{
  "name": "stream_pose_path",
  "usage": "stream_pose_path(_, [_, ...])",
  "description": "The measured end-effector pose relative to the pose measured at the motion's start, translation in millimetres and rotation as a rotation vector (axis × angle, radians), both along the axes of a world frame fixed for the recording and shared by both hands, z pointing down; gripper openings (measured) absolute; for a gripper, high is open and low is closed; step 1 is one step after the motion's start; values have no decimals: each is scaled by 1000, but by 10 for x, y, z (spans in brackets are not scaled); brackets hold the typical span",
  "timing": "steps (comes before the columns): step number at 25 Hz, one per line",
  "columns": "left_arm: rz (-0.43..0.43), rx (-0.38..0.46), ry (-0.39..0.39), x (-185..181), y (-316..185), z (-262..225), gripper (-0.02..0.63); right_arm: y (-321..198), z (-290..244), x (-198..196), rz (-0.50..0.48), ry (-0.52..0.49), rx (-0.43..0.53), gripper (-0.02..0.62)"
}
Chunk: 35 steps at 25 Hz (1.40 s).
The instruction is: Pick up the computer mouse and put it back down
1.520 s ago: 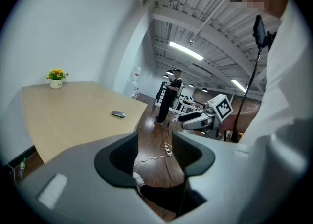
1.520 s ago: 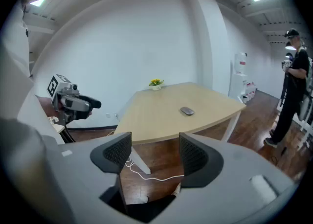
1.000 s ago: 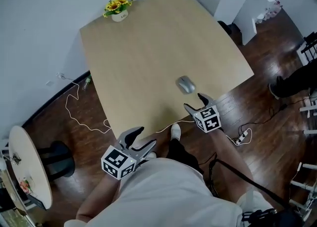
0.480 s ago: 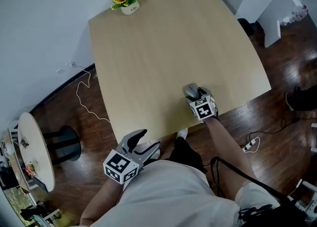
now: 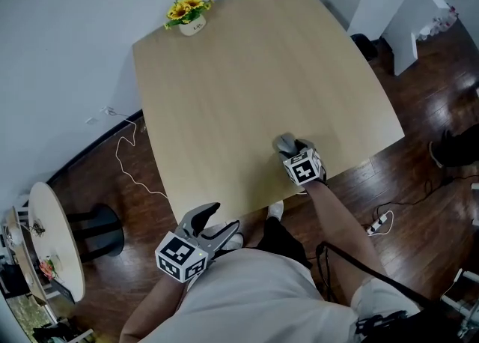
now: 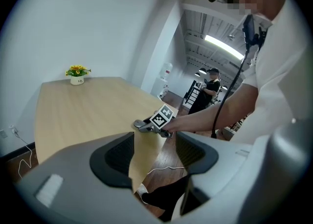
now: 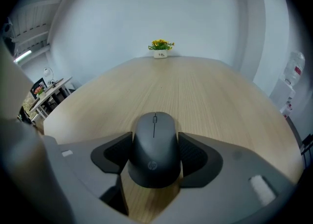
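Right gripper (image 5: 290, 147) sat near the front edge of the pale wooden table (image 5: 247, 72), its two jaws brought in against the sides of the dark grey computer mouse (image 7: 153, 162). The mouse filled the gap between the pads, its scroll wheel pointing away from the gripper toward the far edge of the table. Whether the mouse rested on the wood or was just clear of it could not be told. From the head view the mouse (image 5: 284, 141) showed just ahead of the marker cube. Left gripper (image 5: 223, 216) hung off the table's near edge over the dark wooden floor (image 5: 112, 177), well apart from the mouse, its jaws spread with nothing between them. A small pot of yellow flowers (image 5: 188, 16) stood at the table's far corner.
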State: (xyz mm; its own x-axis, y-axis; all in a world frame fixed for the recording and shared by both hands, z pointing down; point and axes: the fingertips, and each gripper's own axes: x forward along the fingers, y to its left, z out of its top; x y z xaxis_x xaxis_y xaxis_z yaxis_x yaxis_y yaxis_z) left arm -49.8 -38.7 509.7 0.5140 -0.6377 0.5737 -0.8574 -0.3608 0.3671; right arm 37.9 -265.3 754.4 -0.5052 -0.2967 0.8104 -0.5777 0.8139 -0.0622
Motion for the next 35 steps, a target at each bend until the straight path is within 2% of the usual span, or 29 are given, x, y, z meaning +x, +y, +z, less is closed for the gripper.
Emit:
stream_pose_path(5, [12,27,3,-145,93,-36,239,79,-256,-13,43,-30,2,296])
stream_pose_path(10, [47,71,23,-263,208,-79,239,370,-814,-16,83,-99,20,296])
stream_pose_path(16, [95,112,63,-363,411,-88,239,1052,-1636,59,104,-186,68,296])
stream_pose_path(25, [201,179,76,-339,822,-155,239,2226,-2741,226,147,-272,175,296])
stream_pose_path(29, [226,190,77,-379,1016,-180,239,2636,-3022,232,161,-295,206,296])
stream_pose_path(35, [267,194,86,-384,1263,-189,238,3002,-3126,271,189,-300,218,296])
